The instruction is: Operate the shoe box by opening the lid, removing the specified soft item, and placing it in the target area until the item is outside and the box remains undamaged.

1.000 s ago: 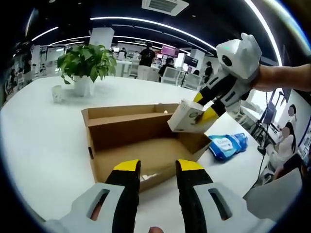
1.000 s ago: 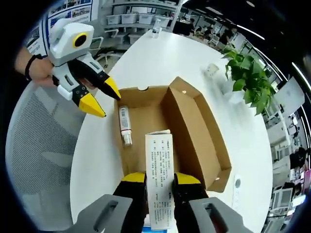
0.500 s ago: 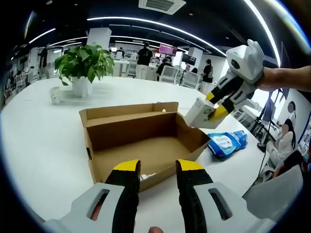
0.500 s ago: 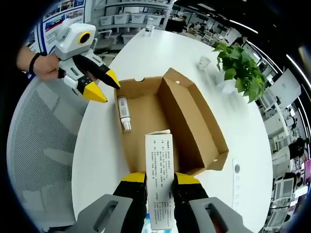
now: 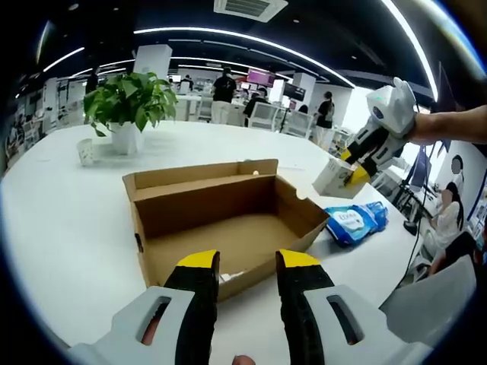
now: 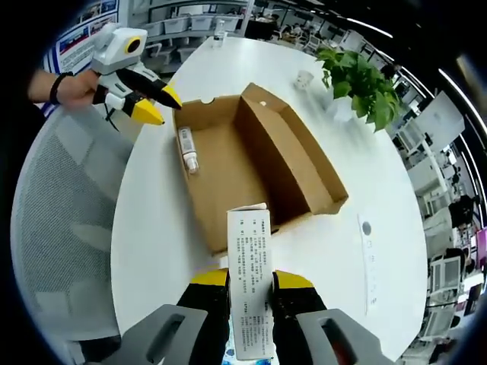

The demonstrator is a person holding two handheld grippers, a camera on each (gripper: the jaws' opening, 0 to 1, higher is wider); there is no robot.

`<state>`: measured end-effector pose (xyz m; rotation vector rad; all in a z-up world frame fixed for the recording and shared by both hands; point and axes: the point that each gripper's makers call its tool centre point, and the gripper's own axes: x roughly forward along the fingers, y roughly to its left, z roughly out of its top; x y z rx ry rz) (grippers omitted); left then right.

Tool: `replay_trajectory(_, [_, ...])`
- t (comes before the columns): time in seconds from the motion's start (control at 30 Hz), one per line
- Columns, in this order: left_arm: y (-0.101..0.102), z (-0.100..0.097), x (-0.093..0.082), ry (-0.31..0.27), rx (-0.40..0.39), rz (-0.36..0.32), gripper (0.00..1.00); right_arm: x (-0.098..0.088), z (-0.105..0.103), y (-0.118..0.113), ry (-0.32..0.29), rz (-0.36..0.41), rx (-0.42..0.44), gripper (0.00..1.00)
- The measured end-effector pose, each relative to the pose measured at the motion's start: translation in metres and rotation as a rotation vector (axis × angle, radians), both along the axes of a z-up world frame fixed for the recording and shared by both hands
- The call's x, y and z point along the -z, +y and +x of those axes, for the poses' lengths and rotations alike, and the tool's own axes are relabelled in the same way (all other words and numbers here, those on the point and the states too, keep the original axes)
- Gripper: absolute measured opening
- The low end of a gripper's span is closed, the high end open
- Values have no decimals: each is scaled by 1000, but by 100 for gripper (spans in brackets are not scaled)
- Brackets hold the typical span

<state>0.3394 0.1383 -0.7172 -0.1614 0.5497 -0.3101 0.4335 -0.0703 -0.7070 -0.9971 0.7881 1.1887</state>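
Fingers of the right gripper pinch a white carton above the table.
Left gripper jaws stand spread beside the open shoe box.

Each gripper was built from a pale grey-white moulded housing from which two black jaws projected, every jaw being capped with a bright yellow tip. On the left gripper, a slotted oval recess was cut into the grey shoulder beside each jaw. The right gripper was seen as a blocky white body with black and yellow banding along its jaws. A dark band was worn on the wrist of the hand by which the left gripper was carried.
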Motion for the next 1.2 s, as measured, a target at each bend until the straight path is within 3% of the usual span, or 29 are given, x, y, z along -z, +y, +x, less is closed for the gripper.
replay_trajectory(1.2, [7, 0, 4, 13, -17, 28, 30, 26, -20, -136, 33, -56, 180, 16])
